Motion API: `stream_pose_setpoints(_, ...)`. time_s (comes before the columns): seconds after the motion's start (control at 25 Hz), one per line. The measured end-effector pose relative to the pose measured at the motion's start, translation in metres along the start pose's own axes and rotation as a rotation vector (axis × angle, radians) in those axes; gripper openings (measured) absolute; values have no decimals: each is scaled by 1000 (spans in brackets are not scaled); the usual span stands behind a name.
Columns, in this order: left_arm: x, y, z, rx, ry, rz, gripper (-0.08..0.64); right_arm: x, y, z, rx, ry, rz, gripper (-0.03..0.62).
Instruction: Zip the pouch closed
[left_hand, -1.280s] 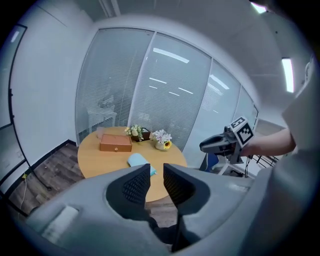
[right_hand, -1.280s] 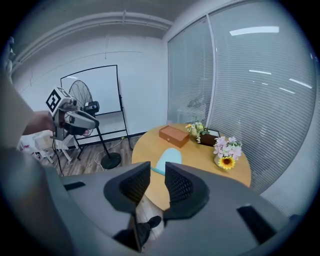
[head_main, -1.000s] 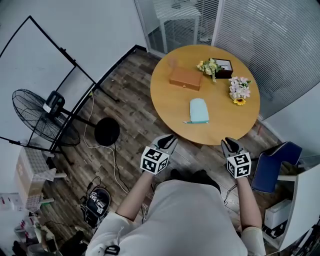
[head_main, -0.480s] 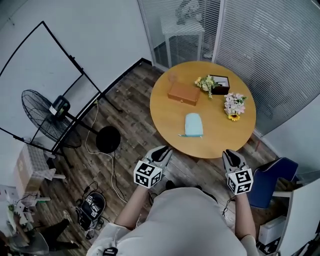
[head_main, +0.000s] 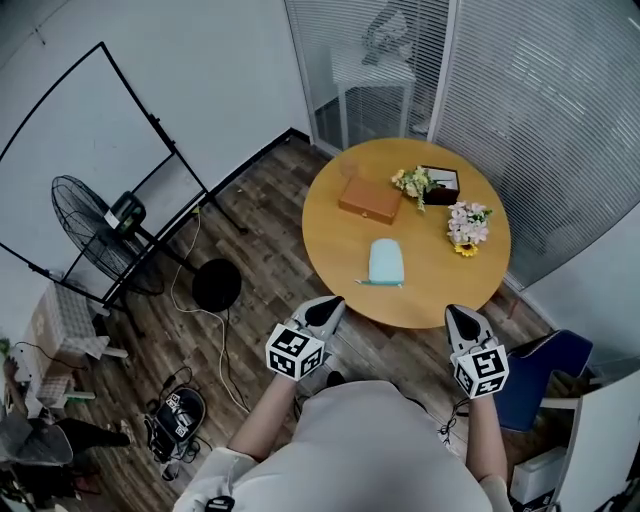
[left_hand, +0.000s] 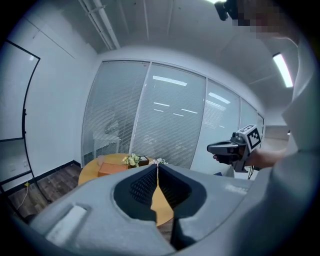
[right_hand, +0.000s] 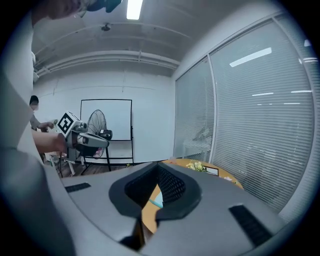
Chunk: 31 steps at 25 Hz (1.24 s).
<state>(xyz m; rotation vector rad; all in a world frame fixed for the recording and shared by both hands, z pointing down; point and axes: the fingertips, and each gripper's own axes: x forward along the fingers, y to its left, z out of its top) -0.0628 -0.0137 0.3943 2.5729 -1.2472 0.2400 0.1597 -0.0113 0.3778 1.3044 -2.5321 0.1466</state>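
Where you stand: on the near side of the round table, off its edge.
Pouch: one, pale blue, lying flat on the table's near half, apart from everything else on it.
Pouch axis: the long side runs from the table's near edge toward its far edge. One short end faces you, with a thin teal strip along it. You cannot tell from here how far the zip is drawn.
Left gripper: one, held short of the table's near edge, jaws together with nothing between them.
Right gripper: one, also short of the near edge, jaws closed and empty.
Flower bunches: two, one on the table's far side and one toward its right edge.
Brown box: one, on the table's far left part, beyond the pouch.
Dark box: one, just beside the far bunch.
Fan: one, on the floor well left of the table.
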Motion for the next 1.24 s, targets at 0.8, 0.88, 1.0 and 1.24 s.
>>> stream_pose_setpoints(0.8, 2, -18, 9, -1, -26, -48, 19, -14, 5, 4, 73, -67, 27, 2)
stream_pose_setpoints(0.88, 2, -20, 7, -4, -26, -48, 19, -15, 7, 3, 74, -69, 29, 2)
stream_pose_setpoints(1.0, 1, -22, 8, -6, -25, -48, 18, -16, 9, 3, 77, -71, 35, 2)
stream_pose_setpoints(1.24, 3, -20, 6, -9, -29, -46, 19, -15, 6, 3, 104, -80, 48, 2)
